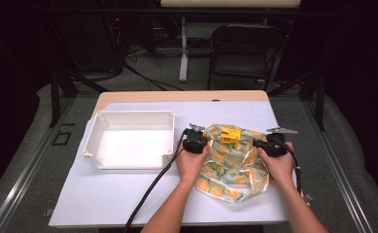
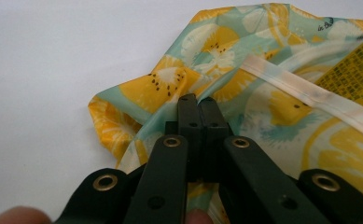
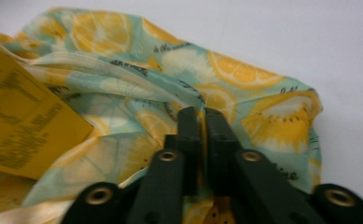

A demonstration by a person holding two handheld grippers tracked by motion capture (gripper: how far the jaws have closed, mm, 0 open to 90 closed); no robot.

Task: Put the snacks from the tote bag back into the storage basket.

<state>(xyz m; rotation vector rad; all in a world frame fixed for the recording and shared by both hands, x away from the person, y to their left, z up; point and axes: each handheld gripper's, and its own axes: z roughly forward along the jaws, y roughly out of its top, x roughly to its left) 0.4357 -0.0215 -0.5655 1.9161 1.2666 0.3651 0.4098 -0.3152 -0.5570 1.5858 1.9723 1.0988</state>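
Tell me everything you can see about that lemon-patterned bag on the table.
The bag is thin, slightly shiny cloth, pale teal with yellow lemon slices and small dark lettering, plus a cream strap. It lies crumpled and open on the white table cover, right of the white tray. A yellow box pokes out of it. The left claw pinches its left edge; the right claw pinches its right edge.

Left gripper [image 2: 198,100]: black jaws, flat linked bars, brass-ringed rivet holes, small screws. Right gripper [image 3: 201,112]: same build. Grey three-cornered plate atop each in high view. Black cable trails from each. Forearms bare, no sleeves.
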